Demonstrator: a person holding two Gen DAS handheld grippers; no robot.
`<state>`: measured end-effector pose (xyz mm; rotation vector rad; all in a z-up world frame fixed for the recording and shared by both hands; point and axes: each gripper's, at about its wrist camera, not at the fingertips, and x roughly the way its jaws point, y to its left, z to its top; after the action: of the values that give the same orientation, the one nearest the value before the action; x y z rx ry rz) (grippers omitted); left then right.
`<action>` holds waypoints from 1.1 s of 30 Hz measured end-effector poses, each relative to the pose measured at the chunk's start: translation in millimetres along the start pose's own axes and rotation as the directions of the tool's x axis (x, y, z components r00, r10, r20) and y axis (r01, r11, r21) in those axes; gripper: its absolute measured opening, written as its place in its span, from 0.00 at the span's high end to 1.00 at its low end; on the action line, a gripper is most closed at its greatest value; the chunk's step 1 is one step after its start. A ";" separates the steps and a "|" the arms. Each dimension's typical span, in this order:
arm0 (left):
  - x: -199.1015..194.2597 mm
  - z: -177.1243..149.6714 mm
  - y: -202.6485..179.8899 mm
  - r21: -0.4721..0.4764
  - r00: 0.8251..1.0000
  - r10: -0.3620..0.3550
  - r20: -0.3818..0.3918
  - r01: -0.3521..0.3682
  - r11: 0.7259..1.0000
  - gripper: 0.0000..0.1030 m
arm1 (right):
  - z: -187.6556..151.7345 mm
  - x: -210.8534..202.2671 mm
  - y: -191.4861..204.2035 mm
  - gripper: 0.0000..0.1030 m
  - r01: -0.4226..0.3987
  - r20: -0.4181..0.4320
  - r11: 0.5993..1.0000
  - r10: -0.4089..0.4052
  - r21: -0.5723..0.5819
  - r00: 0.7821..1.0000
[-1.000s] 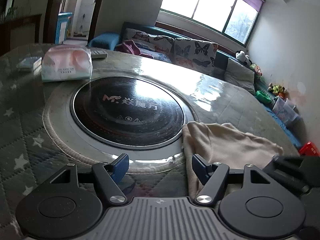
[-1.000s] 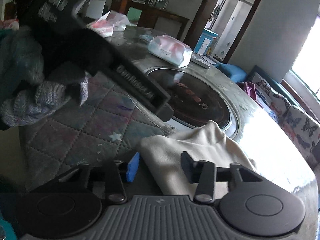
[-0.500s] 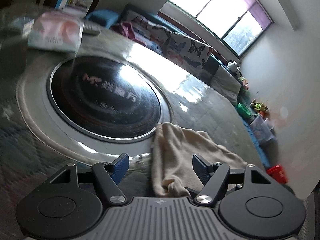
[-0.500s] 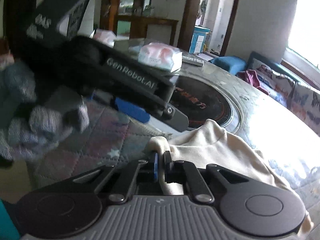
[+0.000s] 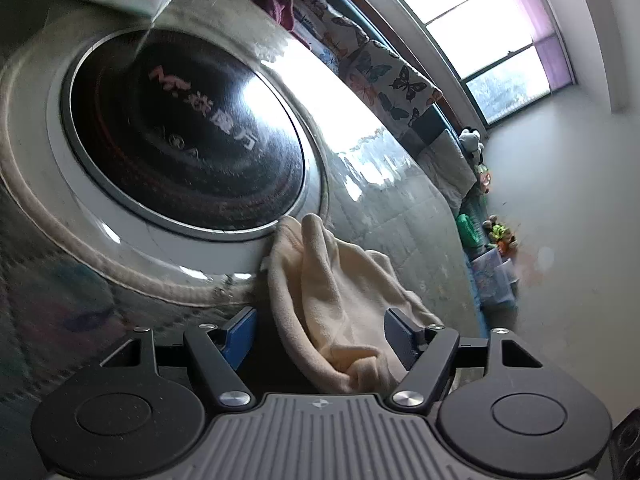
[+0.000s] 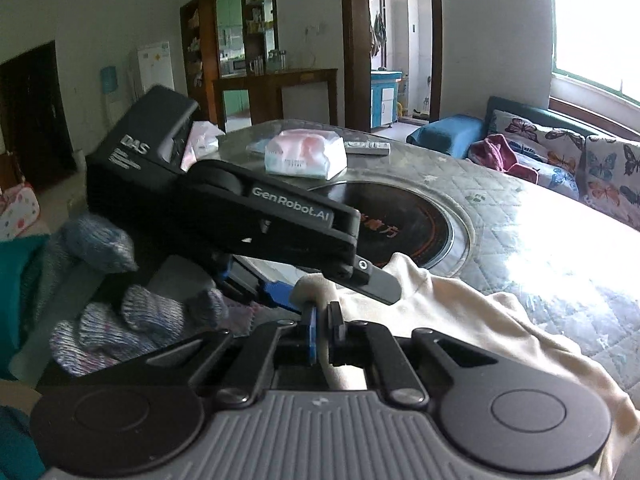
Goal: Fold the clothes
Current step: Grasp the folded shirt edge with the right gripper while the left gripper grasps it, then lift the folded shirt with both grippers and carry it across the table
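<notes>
A cream fleece garment [image 5: 340, 300] lies bunched on the round quilted table, beside the black glass hob. My left gripper [image 5: 320, 334] is open, its jaws wide apart on either side of the garment's raised folds. In the right wrist view the same garment [image 6: 460, 320] trails off to the right. My right gripper [image 6: 322, 320] is shut on a corner of it and holds it lifted. The left gripper's body [image 6: 256, 216] shows there too, held by a gloved hand [image 6: 132, 320], its fingertips [image 6: 376, 284] at the cloth just beyond my right gripper.
The black round hob [image 5: 184, 128] sits in the table's middle. A tissue pack [image 6: 306, 158] and a remote [image 6: 368, 147] lie on the far side. A sofa with butterfly cushions [image 6: 568, 156] stands beyond the table, under the window.
My right gripper has shut on the garment's corner and lifted it. My left gripper has swung right and closed in over the cloth, still open.
</notes>
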<state>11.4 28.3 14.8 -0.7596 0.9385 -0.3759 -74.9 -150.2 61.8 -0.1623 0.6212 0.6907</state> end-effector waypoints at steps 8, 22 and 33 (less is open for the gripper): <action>12.7 -1.6 11.0 -0.088 0.997 -0.063 -0.036 0.060 0.994 0.62 | -2.6 -7.9 5.1 0.96 -0.044 0.017 0.999 0.044 -0.004 0.999; 18.9 -2.2 14.2 -0.055 0.997 -0.052 -0.049 0.049 0.997 0.83 | -30.2 -35.7 -27.3 0.86 0.035 0.014 0.993 -0.037 0.113 0.999; 16.3 -6.2 10.2 -0.012 0.999 -0.025 -0.044 0.025 1.000 0.83 | -80.5 -68.3 -134.9 0.66 0.387 -0.070 0.820 -0.396 0.421 0.916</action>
<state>14.9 23.0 -4.4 -0.7768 0.9745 -0.4112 -68.3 -318.0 28.6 0.1273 0.6801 0.1432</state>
